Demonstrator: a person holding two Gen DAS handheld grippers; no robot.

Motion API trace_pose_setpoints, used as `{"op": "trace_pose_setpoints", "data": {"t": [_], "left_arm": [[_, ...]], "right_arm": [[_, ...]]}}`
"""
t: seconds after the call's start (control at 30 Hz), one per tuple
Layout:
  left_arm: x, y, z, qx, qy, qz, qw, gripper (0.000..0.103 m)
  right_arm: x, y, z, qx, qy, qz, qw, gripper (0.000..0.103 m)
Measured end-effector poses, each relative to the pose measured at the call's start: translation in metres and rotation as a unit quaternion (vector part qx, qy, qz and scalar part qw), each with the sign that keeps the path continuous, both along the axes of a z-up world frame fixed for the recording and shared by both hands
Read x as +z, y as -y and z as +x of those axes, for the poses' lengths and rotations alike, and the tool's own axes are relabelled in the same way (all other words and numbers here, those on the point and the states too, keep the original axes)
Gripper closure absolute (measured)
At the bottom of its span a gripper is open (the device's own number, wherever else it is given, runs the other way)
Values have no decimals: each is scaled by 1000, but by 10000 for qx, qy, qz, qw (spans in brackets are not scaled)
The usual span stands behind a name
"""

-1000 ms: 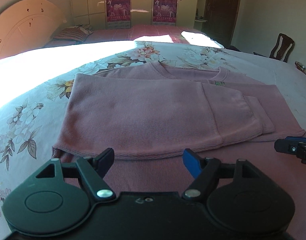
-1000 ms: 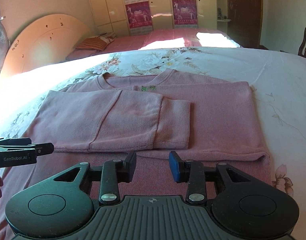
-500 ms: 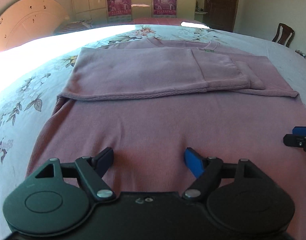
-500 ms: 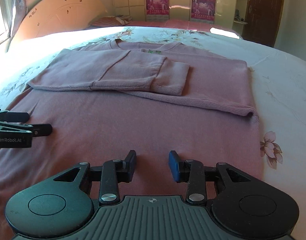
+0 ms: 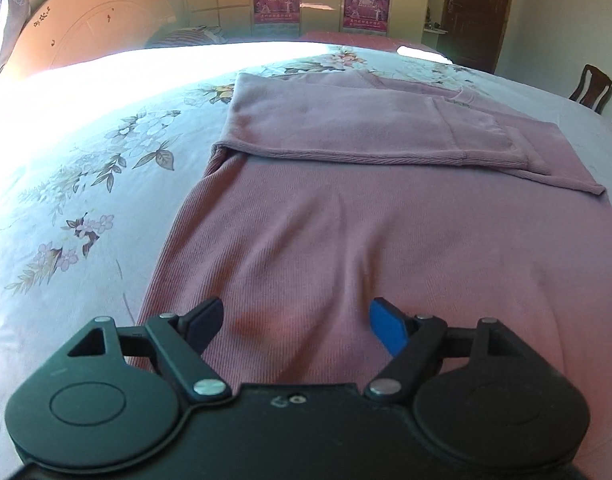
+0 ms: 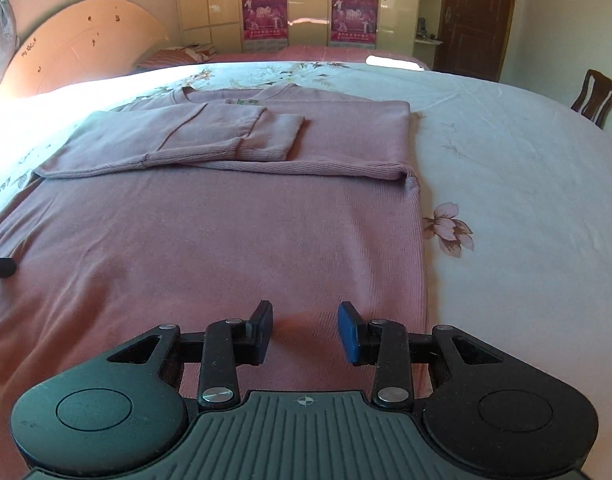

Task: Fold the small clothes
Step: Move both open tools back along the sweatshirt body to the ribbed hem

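The pink ribbed-knit sweater (image 6: 210, 240) lies flat, neck end away from me, on the pale floral-printed bedsheet (image 6: 517, 184), and I judge the fold about halfway: both sleeves are already laid across the chest, one over the other, their ribbed cuffs (image 6: 272, 136) ending near the middle, while the long lower body is not yet folded up. My left gripper (image 5: 296, 322) hovers over the near left part of the body with its tongs wide apart, holding nothing; my right gripper (image 6: 306, 332) sits over the near right part, close to the side seam, its tongs also apart and empty. I reckon what remains is pinching the hem, which is hidden below both cameras, and carrying it up over the sleeves. The knit looks soft, finely ribbed and limp, with shallow wrinkles running lengthwise; the folded sleeve edge (image 5: 365, 158) shows a thicker corded seam.
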State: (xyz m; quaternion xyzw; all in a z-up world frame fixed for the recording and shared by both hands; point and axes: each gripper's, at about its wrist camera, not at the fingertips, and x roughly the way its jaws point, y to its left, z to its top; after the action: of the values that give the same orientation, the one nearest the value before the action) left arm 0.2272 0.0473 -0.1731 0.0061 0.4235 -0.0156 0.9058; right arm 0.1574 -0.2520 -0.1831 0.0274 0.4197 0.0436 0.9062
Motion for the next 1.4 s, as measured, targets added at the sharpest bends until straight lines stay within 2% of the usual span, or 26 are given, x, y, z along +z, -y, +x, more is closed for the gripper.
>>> {"op": "trace_pose_setpoints", "data": {"t": [0.07, 0.2, 0.3, 0.43, 0.73, 0.83, 1.03, 1.1, 1.27, 1.4], "left_arm": [[10, 6, -11, -226, 176, -29, 9996, 24], [12, 18, -24, -539, 163, -307, 9979, 23], [4, 29, -34, -762, 110, -309, 9966, 23], [-15, 31, -46, -943, -166, -149, 9953, 23], [-17, -10, -75, -841, -87, -74, 9964, 21], [-17, -19, -81, -750, -87, -105, 9971, 21], [-11, -35, -92, -558, -107, -239, 9981, 21], [-5, -35, -97, -487, -112, -197, 9986, 25], [2, -30, -114, -539, -125, -312, 9980, 24], [-10, -24, -118, -554, -147, -172, 9982, 23]], "right_arm": [[6, -15, -9, 33, 19, 146, 9999, 67], [10, -62, -21, 387, -37, 267, 9989, 67], [6, -94, -27, 574, -123, 381, 9975, 67], [-6, -117, -39, 656, -269, 208, 9973, 67], [-11, -70, -74, 61, -279, -334, 9990, 67], [-9, -47, -87, -170, -302, -213, 9992, 67], [-5, -34, -105, -442, -325, -411, 9976, 67], [-1, -29, -110, -553, -345, -312, 9974, 67], [15, -46, -125, -304, -117, -186, 9993, 67], [7, -60, -125, -190, -230, -105, 9995, 67]]}}
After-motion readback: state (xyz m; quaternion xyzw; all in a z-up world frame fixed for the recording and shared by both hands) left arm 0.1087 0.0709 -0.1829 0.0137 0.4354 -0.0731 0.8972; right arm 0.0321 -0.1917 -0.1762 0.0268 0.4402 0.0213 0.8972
